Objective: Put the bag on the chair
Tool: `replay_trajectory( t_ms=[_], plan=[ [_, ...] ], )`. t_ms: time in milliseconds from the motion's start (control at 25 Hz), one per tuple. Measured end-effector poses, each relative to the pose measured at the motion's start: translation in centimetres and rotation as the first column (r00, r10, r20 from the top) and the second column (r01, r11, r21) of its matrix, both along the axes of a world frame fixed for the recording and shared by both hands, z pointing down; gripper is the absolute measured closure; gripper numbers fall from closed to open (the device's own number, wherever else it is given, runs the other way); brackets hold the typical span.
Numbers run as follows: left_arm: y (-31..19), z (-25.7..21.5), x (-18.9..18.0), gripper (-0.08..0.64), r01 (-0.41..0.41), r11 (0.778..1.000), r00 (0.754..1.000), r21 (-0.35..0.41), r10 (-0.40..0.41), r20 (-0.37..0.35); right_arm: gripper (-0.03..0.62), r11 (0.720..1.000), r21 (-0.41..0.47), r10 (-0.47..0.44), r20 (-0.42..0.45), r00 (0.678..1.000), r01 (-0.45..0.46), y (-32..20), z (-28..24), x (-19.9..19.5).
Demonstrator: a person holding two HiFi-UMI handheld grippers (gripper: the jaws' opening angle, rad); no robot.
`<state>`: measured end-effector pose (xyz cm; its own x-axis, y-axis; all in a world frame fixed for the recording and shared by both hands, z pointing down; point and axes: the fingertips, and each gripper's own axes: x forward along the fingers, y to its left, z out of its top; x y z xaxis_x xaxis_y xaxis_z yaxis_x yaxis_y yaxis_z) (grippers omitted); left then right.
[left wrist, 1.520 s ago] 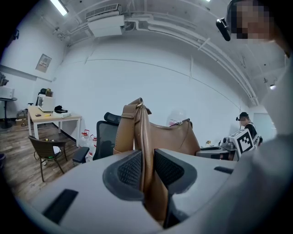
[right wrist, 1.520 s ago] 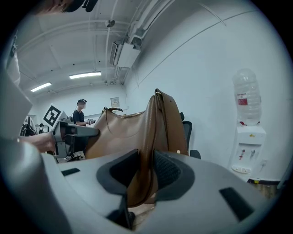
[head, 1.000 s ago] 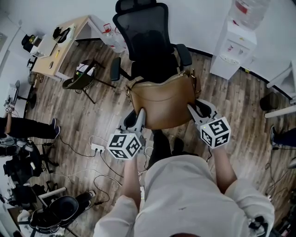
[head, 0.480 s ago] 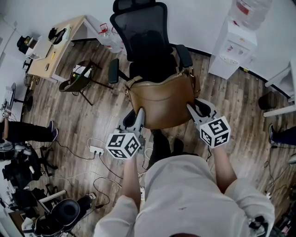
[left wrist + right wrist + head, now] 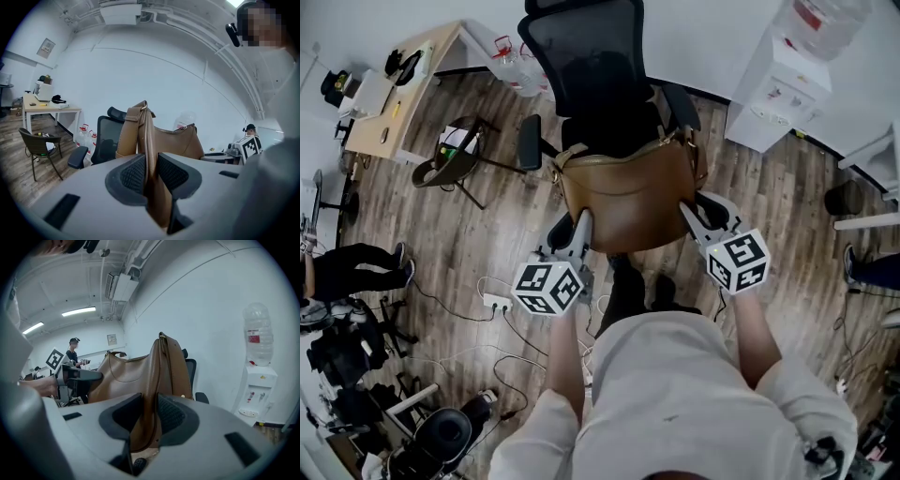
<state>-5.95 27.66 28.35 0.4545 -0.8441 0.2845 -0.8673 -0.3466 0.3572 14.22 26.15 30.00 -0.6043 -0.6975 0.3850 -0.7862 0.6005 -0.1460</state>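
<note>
A tan leather bag hangs between my two grippers, over the front of a black mesh office chair. My left gripper is shut on the bag's left end, with the leather pinched between its pads. My right gripper is shut on the bag's right end. In the left gripper view the bag rises above the jaws, with the chair behind it. The chair's seat is hidden under the bag in the head view.
A white water dispenser stands at the back right by the wall. At the left are a small dark chair, a wooden desk, and cables with a power strip on the wood floor. Another person stands farther off.
Both grippers and the bag have moved forward toward the chair, which now sits closer and higher in the head view. Both grips are unchanged.
</note>
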Motion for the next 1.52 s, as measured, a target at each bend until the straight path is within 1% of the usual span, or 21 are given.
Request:
replay_trajectory(
  t_ms=[320,600,920,1160,1360,1520],
  plan=[
    [-4.7,0.2,-2.2,0.488,-0.030,1.000,1.000,0.005,0.030,0.001,0.480,0.999,-0.013,0.029,-0.011,1.000,-0.029,-4.2,0.5,-2.2],
    [-8.0,-0.5,-4.8,0.488,-0.047,0.999,0.999,0.019,0.047,-0.001,0.480,0.999,-0.001,0.051,-0.017,0.999,-0.051,-7.4,-0.1,-4.8],
    [-11.1,-1.1,-7.9,0.488,-0.080,0.996,0.997,0.041,0.080,-0.003,0.480,0.997,0.009,0.083,-0.018,0.996,-0.083,-9.8,-0.5,-7.9],
    [-12.5,-0.3,-9.5,0.488,-0.108,0.994,0.994,0.034,0.109,-0.002,0.480,0.996,0.006,0.095,-0.022,0.995,-0.094,-10.5,0.0,-9.6],
    [-12.9,0.4,-10.2,0.488,-0.128,0.992,0.992,0.007,0.128,0.005,0.482,0.994,-0.033,0.107,-0.021,0.994,-0.108,-10.4,1.1,-10.4],
    [-13.0,0.8,-10.0,0.488,-0.137,0.991,0.991,-0.008,0.137,0.001,0.482,0.992,-0.052,0.116,-0.027,0.993,-0.117,-10.4,1.4,-10.3]
  ],
)
